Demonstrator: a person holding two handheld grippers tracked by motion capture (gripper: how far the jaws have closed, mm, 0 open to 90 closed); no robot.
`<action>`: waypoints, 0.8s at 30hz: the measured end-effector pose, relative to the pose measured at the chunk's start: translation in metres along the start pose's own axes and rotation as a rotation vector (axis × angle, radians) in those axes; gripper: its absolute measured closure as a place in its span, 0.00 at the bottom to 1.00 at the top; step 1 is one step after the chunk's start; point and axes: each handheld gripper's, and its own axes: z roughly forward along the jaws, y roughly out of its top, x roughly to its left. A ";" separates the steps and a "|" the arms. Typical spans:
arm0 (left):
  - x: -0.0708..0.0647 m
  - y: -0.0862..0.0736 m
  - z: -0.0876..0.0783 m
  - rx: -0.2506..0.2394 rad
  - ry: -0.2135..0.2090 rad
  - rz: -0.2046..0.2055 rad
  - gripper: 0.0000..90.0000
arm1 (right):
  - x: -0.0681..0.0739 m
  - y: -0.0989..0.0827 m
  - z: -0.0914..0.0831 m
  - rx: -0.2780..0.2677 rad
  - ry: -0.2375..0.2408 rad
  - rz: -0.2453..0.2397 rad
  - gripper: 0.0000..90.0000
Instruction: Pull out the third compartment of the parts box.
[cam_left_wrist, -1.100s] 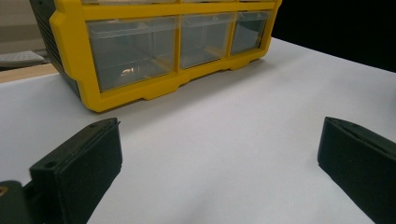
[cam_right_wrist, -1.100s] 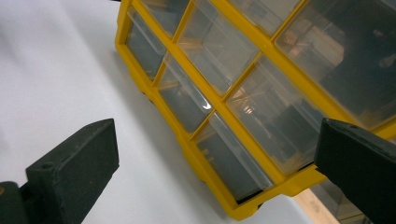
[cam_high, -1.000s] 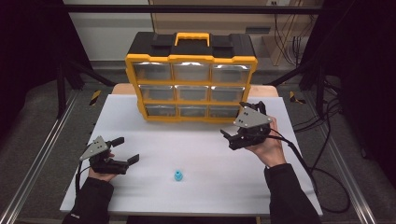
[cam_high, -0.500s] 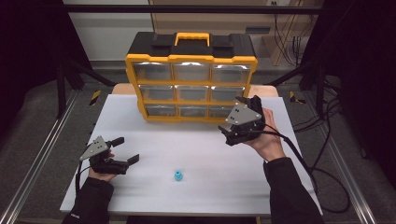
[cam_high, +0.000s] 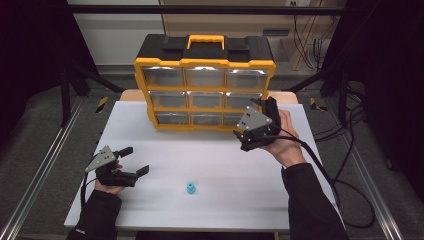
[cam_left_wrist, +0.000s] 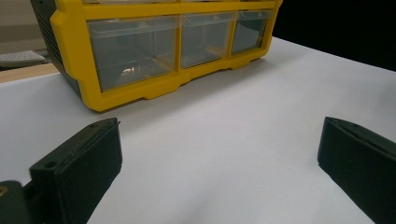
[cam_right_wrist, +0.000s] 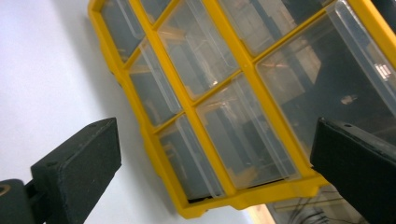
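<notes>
Right gripper (cam_high: 256, 131), jaws wide and empty, right of centre at the yellow organizer (cam_high: 205, 82) with 9 clear drawers; left gripper (cam_high: 131, 161) lower left, jaws gaping; blue cap (cam_high: 190, 188) alone on the desk (cam_high: 210, 210), bottom centre

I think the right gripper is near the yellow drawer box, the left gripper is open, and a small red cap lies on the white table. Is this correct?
Not quite: the small cap is blue, not red, as the high view shows. The rest holds: right gripper near the yellow drawer box, left gripper open.

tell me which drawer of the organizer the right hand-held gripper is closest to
The bottom-right drawer of the yellow organizer: the right hand-held gripper, jaws open, sits right beside it.
</notes>
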 end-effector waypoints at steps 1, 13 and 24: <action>0.000 0.000 0.000 0.000 0.000 0.000 0.00 | -0.001 0.001 0.000 0.001 -0.002 -0.008 0.03; 0.000 0.000 0.000 0.001 -0.001 0.000 0.00 | -0.003 0.009 0.005 0.019 -0.048 -0.095 0.03; 0.000 0.000 0.001 0.003 -0.001 0.000 0.00 | -0.008 0.016 0.012 0.044 -0.074 -0.145 0.03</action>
